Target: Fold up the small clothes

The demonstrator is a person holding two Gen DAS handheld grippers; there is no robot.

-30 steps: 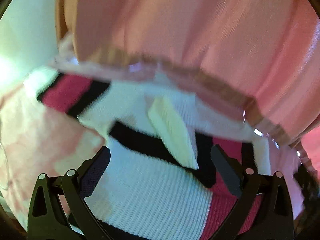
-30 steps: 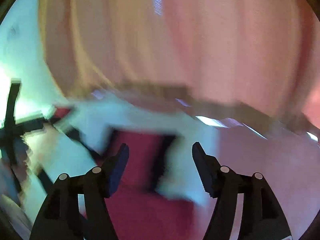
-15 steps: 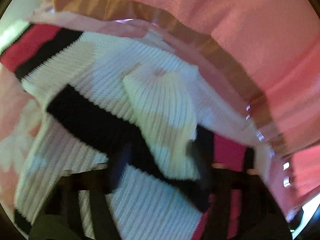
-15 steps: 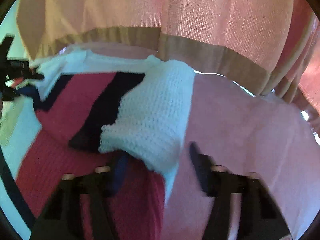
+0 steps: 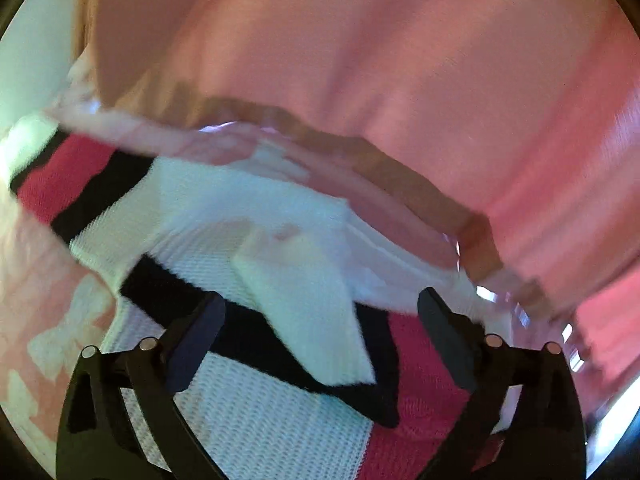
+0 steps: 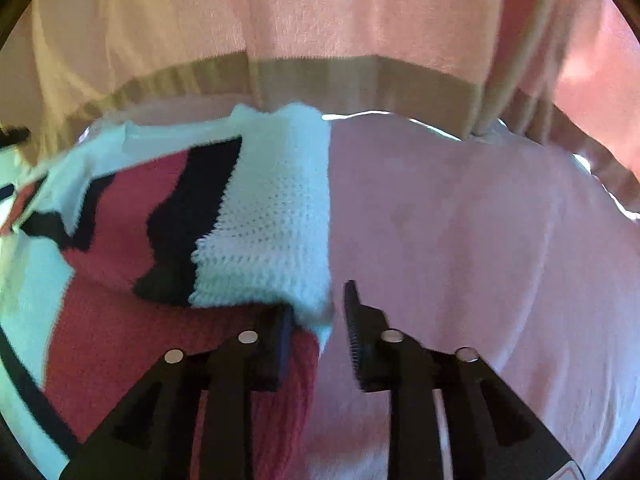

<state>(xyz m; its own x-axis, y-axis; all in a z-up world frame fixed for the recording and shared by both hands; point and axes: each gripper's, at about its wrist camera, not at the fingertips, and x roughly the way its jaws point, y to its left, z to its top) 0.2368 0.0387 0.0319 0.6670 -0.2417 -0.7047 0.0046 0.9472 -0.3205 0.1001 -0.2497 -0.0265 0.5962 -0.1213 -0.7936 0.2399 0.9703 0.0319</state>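
Left wrist view: left claw opening wide above striped knit sweater on the pink-covered desk. Right claw opening slightly, white sleeve corner between its jaws, not pinched.

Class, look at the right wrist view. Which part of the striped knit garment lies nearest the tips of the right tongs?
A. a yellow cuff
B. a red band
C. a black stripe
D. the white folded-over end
D: the corner of the white folded-over end hangs by the right tongs, whose jaws are opening.
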